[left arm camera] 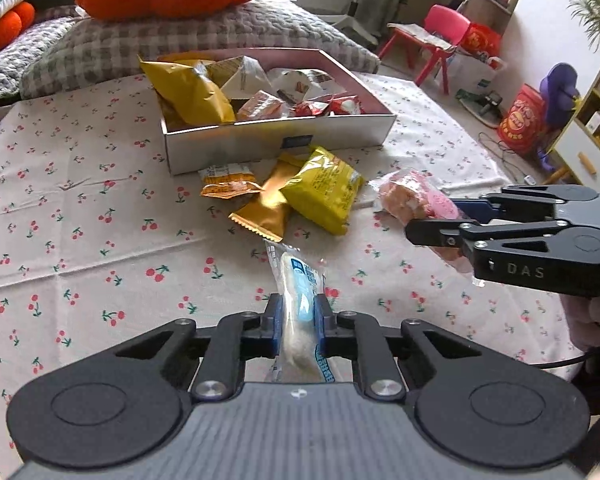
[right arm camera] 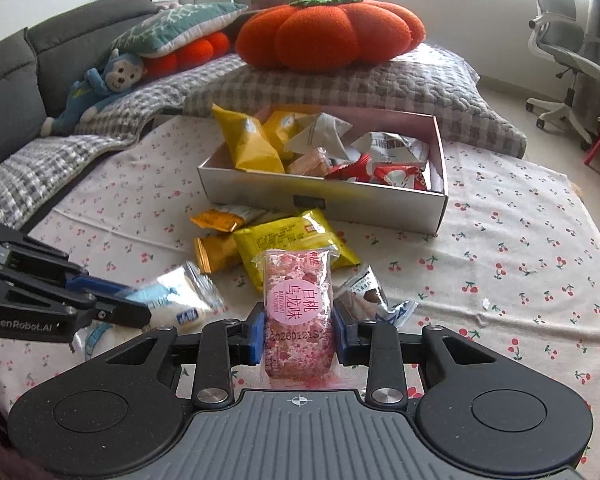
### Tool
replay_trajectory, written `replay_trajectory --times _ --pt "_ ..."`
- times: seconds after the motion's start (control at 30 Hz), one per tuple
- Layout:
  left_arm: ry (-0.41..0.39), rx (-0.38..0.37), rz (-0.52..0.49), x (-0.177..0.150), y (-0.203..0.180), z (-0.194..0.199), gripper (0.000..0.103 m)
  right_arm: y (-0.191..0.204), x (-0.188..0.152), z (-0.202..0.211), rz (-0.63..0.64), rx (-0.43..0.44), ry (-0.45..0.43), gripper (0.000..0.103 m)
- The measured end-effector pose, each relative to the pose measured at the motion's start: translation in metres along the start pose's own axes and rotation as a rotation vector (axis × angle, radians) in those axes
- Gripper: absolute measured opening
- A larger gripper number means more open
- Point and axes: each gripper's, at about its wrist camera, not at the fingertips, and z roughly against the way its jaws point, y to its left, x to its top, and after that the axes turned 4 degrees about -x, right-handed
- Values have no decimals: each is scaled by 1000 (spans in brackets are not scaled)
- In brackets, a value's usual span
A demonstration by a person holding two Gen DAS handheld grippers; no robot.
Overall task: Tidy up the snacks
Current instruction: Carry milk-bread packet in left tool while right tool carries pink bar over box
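Observation:
My left gripper (left arm camera: 298, 314) is shut on a clear white-and-blue snack packet (left arm camera: 298, 280), held above the cherry-print cloth; it also shows in the right wrist view (right arm camera: 176, 300). My right gripper (right arm camera: 298, 330) is shut on a pink peach snack packet (right arm camera: 298, 304), which shows in the left wrist view (left arm camera: 416, 196) at the right. A white cardboard box (left arm camera: 276, 144) (right arm camera: 324, 200) holds several snacks, among them a tall yellow bag (left arm camera: 192, 92). On the cloth in front of the box lie a yellow packet (left arm camera: 324, 188), a gold packet (left arm camera: 266, 208) and an orange packet (left arm camera: 226, 182).
A silver-and-brown packet (right arm camera: 364, 294) lies on the cloth just right of my right gripper. A checked blanket (right arm camera: 340, 84) with an orange pumpkin cushion (right arm camera: 328, 36) lies behind the box. A sofa with a blue monkey toy (right arm camera: 96, 88) is at the left.

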Motion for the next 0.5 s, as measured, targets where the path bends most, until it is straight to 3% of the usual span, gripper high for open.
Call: replay_trajectory --times 0.5 --pt "-55 -82 37 20 -10 10 11 -10 16 3 -58 -2 -10 31"
